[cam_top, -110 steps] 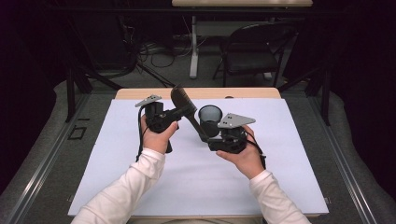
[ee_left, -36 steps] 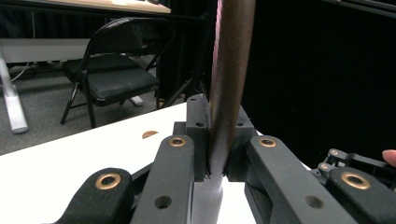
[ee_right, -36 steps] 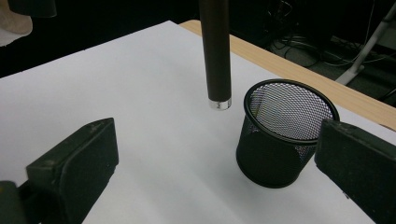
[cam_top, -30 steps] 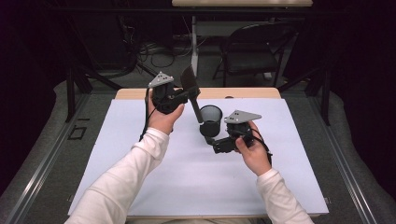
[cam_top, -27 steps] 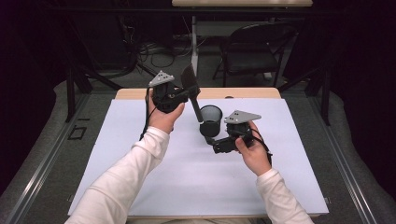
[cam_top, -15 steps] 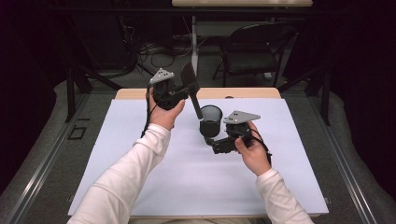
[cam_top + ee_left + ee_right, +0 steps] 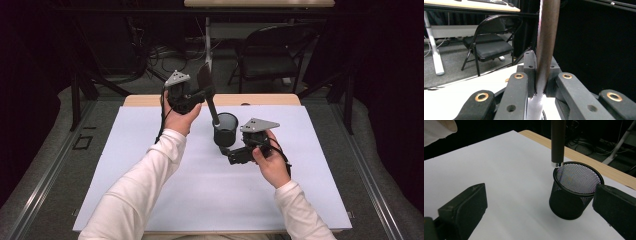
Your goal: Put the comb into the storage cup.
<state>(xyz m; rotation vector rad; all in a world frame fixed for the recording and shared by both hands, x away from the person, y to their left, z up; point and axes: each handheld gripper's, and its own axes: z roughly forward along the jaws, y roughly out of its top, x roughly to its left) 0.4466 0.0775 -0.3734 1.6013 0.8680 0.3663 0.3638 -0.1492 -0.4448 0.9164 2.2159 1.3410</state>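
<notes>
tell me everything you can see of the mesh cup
The mesh cup is a black, round wire-mesh holder with a solid rim and base band, open at the top and looking empty. It stands upright on the white sheet near the table's far edge. The right gripper stands open beside it, not touching. A dark handle held by the left gripper hangs with its silver tip at the rim.

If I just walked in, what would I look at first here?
Probably the dark spatula, clamped in the left hand-held gripper and raised with its handle tip at the rim of the black mesh cup. The cup stands on the white table cover, with the right hand-held gripper open before it.
</notes>
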